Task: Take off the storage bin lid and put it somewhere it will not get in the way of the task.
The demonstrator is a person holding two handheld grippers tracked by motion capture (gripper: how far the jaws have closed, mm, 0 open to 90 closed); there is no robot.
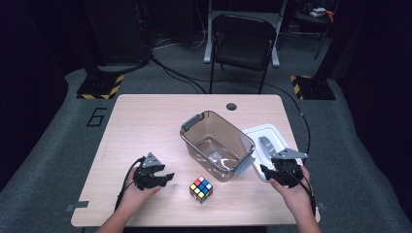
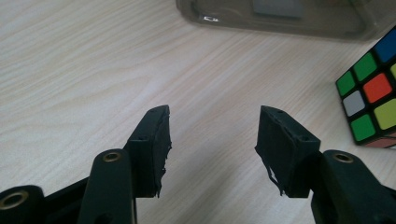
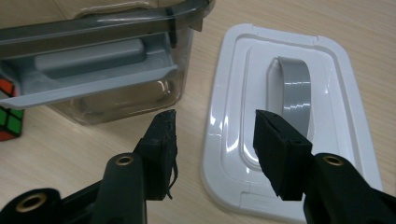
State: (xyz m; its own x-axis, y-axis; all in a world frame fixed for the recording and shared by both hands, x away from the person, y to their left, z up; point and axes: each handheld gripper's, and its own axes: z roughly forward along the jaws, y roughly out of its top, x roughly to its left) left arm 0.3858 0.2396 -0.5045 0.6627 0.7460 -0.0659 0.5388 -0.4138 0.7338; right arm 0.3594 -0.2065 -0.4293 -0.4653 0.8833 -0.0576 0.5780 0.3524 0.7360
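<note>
A scrambled colour cube (image 1: 201, 189) (image 2: 373, 100) lies on the wooden table near the front edge. My left gripper (image 1: 168, 177) (image 2: 212, 140) rests low on the table just left of the cube, pointing at it, open with nothing between its fingers. A clear plastic bin (image 1: 234, 130) (image 2: 280, 21) (image 3: 93, 28) with grey latches stands mid-table with nothing in it. Its white lid (image 1: 257, 130) (image 3: 327, 60) with a grey handle (image 3: 294, 88) lies flat to the bin's right. My right gripper (image 1: 266, 171) (image 3: 215, 144) hovers open over the lid's near left edge, holding nothing.
A cable hole (image 1: 231, 106) sits at the table's far edge. A black folding chair (image 1: 243, 43) stands behind the table. Cables trail over the grey floor. Bare wood lies left of the bin and along the front edge.
</note>
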